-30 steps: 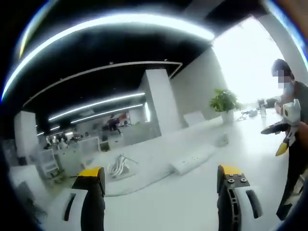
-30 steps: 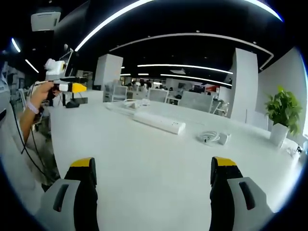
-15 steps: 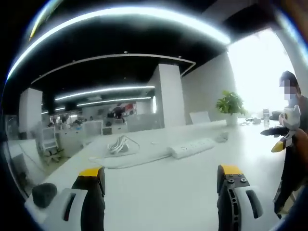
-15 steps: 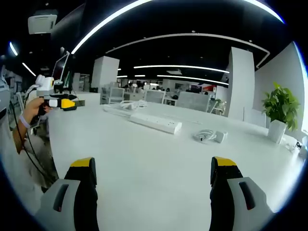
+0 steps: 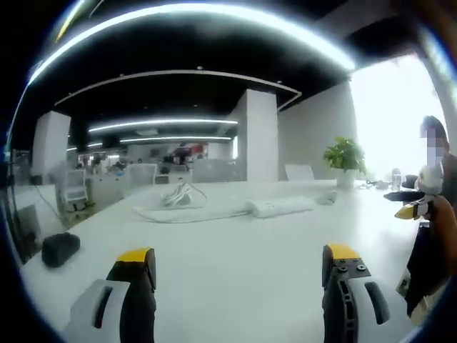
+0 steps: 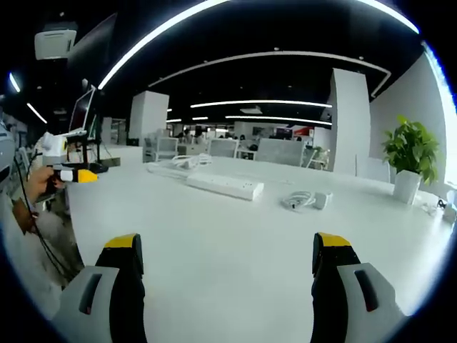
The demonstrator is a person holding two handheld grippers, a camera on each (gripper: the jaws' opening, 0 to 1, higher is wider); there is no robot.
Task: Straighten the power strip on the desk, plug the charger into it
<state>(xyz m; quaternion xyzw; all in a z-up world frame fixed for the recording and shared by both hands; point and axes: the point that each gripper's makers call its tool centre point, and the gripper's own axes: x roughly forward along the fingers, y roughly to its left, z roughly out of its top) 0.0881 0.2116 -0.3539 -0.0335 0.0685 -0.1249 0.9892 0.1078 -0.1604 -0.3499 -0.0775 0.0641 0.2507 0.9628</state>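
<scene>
We hold both tools wide apart, empty, over bench [image 6: 228,236]; power strip [image 6: 223,186] lies well ahead of right tool [image 6: 228,286], long axis crosswise, charger [image 6: 321,199] just right of it; left tool [image 5: 239,289] looks farther

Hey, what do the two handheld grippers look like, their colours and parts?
Each gripper has two black jaws capped with yellow tips, set in white housings with dark slots. Left gripper, right gripper. The right jaw carries small screws.
</scene>
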